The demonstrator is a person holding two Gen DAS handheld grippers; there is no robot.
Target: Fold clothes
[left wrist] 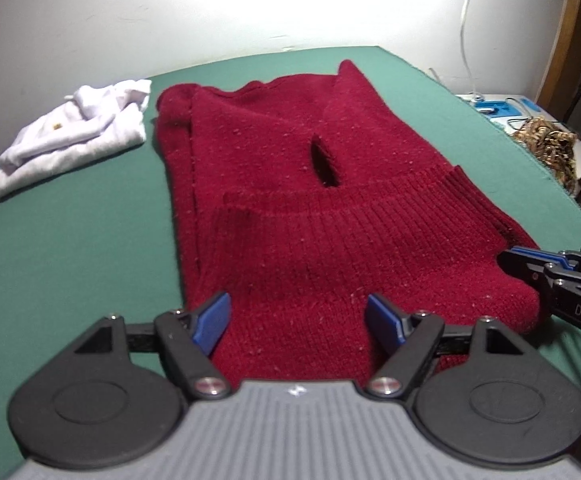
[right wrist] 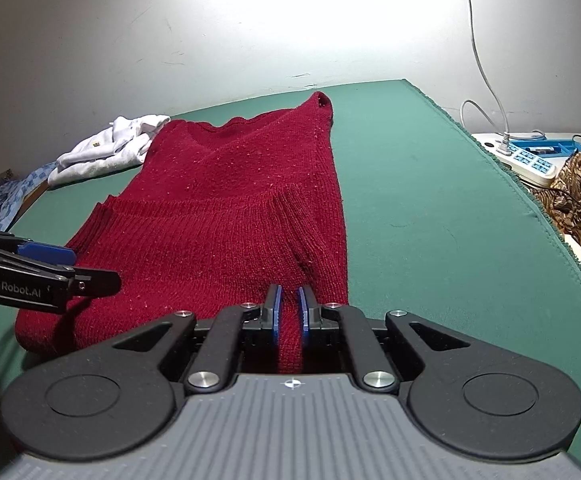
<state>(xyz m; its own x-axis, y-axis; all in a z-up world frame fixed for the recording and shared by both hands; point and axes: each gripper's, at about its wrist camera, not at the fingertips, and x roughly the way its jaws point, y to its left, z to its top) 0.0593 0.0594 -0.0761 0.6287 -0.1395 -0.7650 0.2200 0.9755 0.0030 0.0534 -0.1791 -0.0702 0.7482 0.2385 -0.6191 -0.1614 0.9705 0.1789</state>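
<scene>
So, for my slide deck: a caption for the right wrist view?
Right gripper shut on the red sweater's near edge, on a green table.

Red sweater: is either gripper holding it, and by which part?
The right gripper pinches the red sweater at its near edge; the left gripper is open, holding nothing.

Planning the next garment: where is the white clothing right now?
The white clothing lies crumpled on the green table at the far left in both wrist views, just left of the red sweater, near the wall.
</scene>
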